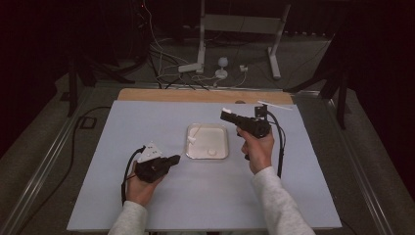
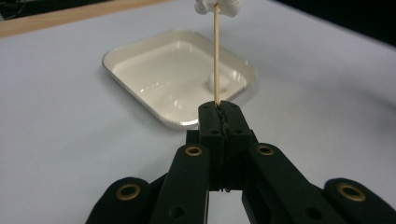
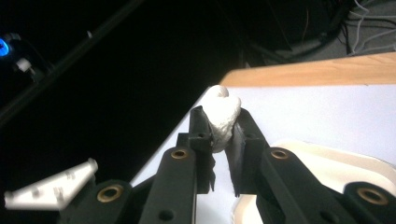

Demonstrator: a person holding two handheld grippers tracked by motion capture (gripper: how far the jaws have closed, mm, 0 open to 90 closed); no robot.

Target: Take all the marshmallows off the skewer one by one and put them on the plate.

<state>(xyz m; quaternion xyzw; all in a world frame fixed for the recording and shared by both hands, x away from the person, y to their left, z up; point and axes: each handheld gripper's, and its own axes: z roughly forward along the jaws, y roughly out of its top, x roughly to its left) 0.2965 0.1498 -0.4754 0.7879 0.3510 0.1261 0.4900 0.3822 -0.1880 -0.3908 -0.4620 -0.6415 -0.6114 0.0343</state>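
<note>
Dark floor strewn with cables and a grey stand surrounds the pale blue table in the high view, where a white tray sits mid-table; the left gripper lies low near the tray's left side, its skewer barely a faint line rising toward a white marshmallow over the tray, and the right gripper is held up beyond the tray's right rim with a small white bit at its tip, too small to read here. From the left gripper view, the jaws are pressed together on the wooden skewer, which stands up over the tray; the marshmallow on its tip is cut off by the top edge, and another marshmallow lying in the tray is partly hidden behind the stick. From the right gripper view, the jaws clamp a squashed marshmallow; darkness swallows the background, and the tray is partly covered by the jaws.
</note>
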